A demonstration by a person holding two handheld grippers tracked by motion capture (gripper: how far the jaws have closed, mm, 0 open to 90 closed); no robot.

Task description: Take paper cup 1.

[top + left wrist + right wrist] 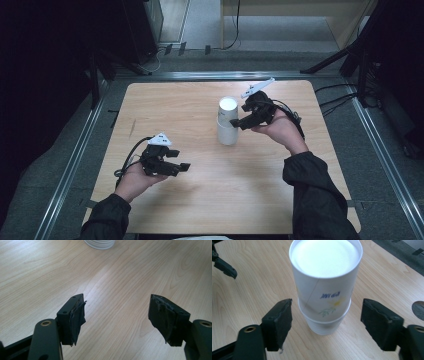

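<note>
The stack of white paper cups (324,287) stands upside down and carries a short line of blue print on its side wall, at about 5 o'clock from the upturned base. The print is inverted and too blurred to read. Just below it sits a small flower motif.

Both grippers (184,167) (234,123) open, level.

Thing: stack of white paper cups (227,121), upside down, one over another
Print: small blue letters and a yellow flower on the side
Pose: upright
Place: middle of the wooden worktop (200,200)
</note>
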